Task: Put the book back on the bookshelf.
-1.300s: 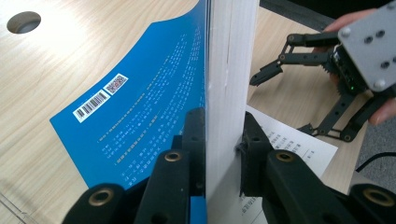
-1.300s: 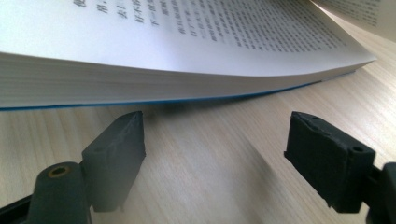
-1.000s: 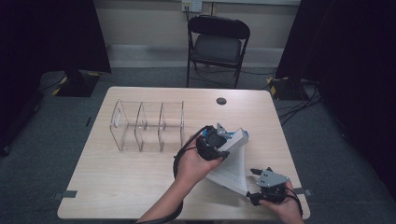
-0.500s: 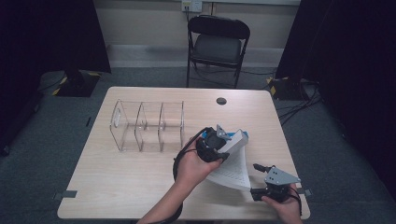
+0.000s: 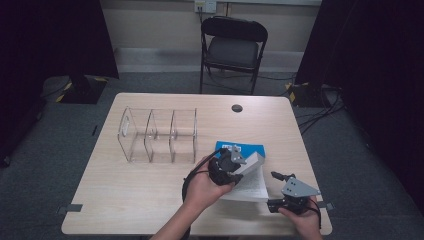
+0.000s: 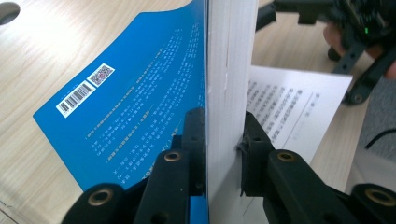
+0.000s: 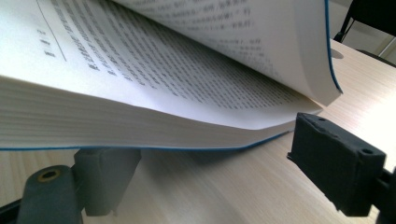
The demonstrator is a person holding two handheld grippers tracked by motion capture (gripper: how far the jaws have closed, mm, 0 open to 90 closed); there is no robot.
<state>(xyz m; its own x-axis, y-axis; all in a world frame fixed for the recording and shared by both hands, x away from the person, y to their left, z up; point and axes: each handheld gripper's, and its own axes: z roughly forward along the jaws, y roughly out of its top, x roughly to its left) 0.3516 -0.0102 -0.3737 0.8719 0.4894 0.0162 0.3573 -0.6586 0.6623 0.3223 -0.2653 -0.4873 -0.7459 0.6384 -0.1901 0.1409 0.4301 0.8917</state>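
Observation:
A paperback book with a blue cover (image 5: 251,148) lies open on the right front of the wooden table (image 5: 125,200). My left gripper (image 5: 235,160) is shut on the book's upper part, a thick block of pages (image 6: 229,56) together with the blue back cover (image 6: 140,93), and holds it on edge. The rest of the book, printed page up (image 5: 252,184), lies flat. My right gripper (image 5: 271,191) is open at the near right corner of those flat pages (image 7: 140,70). Its jaws (image 7: 219,172) stand wide apart at table level with nothing between them.
A clear acrylic organizer (image 5: 157,134) with three compartments stands left of the book. A round cable hole (image 5: 237,108) is at the table's far side. A black folding chair (image 5: 234,47) stands beyond the table. The right hand is close to the table's front edge.
My left gripper has tipped its held block of pages and cover up and farther over, so more blue cover shows. The right gripper has drifted a little right, off the book's corner.

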